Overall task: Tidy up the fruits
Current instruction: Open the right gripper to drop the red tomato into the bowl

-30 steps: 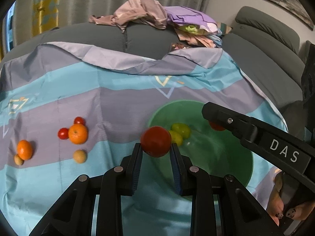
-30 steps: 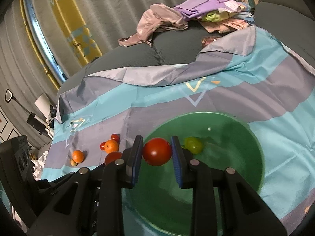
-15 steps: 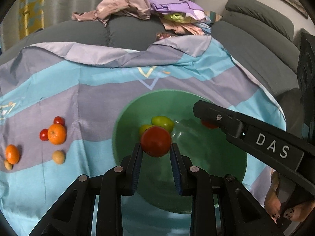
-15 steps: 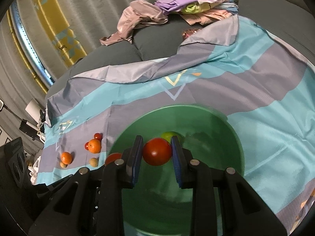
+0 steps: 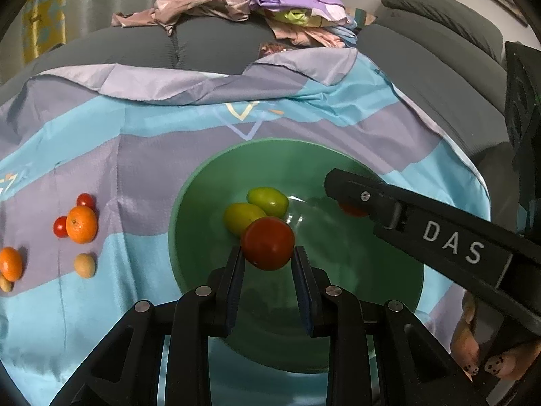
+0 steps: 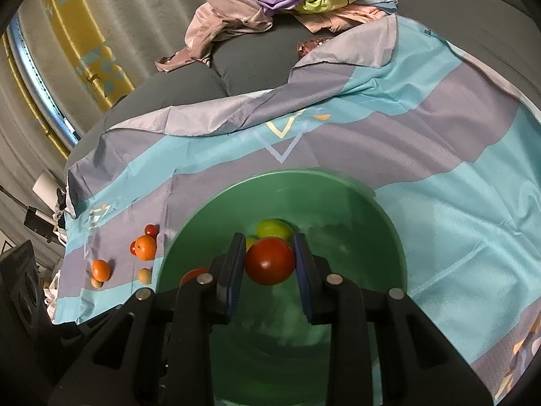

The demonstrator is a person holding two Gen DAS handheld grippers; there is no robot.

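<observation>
A green bowl (image 5: 209,182) sits on a striped blue and purple cloth (image 5: 135,142); it also shows in the right wrist view (image 6: 378,209). My left gripper (image 5: 267,253) is shut on a red tomato (image 5: 267,243) and holds it over the bowl. My right gripper (image 6: 269,253) is shut on another red tomato (image 6: 269,261) above the bowl. It enters the left wrist view from the right (image 5: 345,189). Two green fruits (image 5: 260,208) lie in the bowl. On the cloth to the left lie two oranges (image 5: 81,224), cherry tomatoes (image 5: 85,200) and small tan fruits (image 5: 85,265).
The cloth covers a grey sofa (image 5: 216,44) with a pile of clothes (image 5: 257,3) at the back. A sofa backrest (image 5: 449,27) runs along the right. A person's foot (image 5: 487,362) shows at lower right. A curtain (image 6: 77,44) hangs at left.
Both grippers have moved further over the bowl with their tomatoes still held. The bowl now fills more of each view.
</observation>
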